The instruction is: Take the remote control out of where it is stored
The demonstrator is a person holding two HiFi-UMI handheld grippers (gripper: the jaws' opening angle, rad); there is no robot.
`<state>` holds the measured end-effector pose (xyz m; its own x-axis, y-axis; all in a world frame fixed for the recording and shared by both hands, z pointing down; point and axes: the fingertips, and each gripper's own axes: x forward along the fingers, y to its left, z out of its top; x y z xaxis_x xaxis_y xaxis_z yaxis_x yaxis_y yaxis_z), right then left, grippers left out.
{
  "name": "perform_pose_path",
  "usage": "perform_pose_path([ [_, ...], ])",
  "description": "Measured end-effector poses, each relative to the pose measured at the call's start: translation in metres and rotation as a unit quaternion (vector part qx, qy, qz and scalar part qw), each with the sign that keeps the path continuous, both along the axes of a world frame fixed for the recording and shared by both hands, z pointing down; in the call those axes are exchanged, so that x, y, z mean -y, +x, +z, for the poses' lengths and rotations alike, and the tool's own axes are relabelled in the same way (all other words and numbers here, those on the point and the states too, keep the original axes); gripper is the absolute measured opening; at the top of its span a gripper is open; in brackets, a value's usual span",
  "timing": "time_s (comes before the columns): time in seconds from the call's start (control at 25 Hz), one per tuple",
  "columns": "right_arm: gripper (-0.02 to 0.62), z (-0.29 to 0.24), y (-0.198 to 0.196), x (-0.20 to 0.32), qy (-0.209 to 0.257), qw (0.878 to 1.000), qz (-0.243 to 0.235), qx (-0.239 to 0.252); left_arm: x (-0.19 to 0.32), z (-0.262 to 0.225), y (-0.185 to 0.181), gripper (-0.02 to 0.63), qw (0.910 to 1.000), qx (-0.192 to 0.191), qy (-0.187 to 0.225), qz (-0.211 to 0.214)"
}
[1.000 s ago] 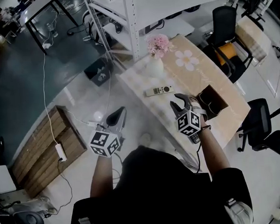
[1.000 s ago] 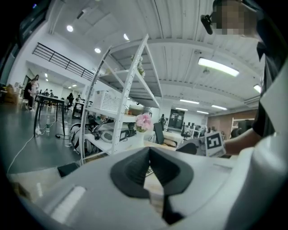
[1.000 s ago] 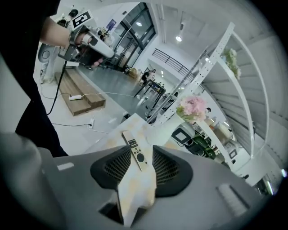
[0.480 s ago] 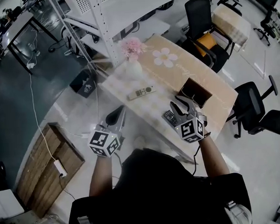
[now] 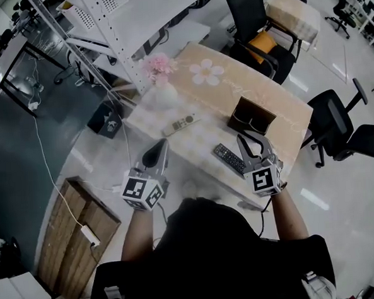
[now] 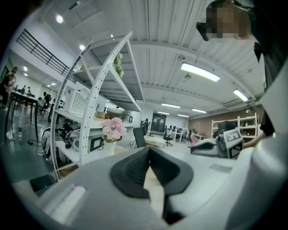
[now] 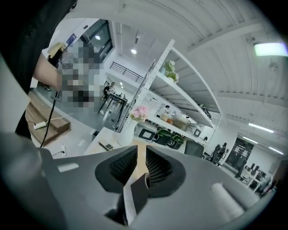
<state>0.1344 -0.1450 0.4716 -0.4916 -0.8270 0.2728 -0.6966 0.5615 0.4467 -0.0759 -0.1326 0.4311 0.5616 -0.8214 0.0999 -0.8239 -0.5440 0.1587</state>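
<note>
The open brown cardboard box stands on the beige flower-printed table, toward its right end. Its inside is dark in the head view, and I cannot make out anything left in it. The black button-covered remote control lies flat on the tabletop just beside the box, on the person's side of it, so it looks to be already out of storage.

The right gripper hangs just beside the box, next to the black remote and not touching it. Its jaws have just been closing and now stand with only a narrow slit between the ribbed pads, with nothing between them. That fits a hand drawing off after a set-down.

The left gripper is well to the left of the box, off the table's near edge. Its jaws meet at the tips on nothing, apparently idle.

Farther left of the box lie a slim white remote and a white vase of pink flowers.
</note>
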Motion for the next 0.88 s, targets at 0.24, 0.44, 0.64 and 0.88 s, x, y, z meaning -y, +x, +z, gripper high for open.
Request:
perform_pose_path([
  [0.24,0.006,-0.014,0.034,-0.004,-0.032,0.982,0.049,0.179,0.004,0.001,0.015,0.002,0.9999,-0.005,0.009,0.012],
  [0.44,0.005,-0.024,0.067,0.005,-0.060,0.944,0.096,0.311,0.009,0.004,0.025,0.002,0.9995,-0.003,0.008,0.032],
  [0.64,0.005,-0.024,0.072,0.007,-0.055,0.944,0.106,0.308,0.014,0.002,0.026,0.002,0.9993,-0.009,0.007,0.035],
  [0.88,0.005,-0.022,0.064,0.010,-0.057,0.946,0.096,0.304,0.020,-0.002,0.029,0.002,0.9990,-0.012,0.016,0.041],
])
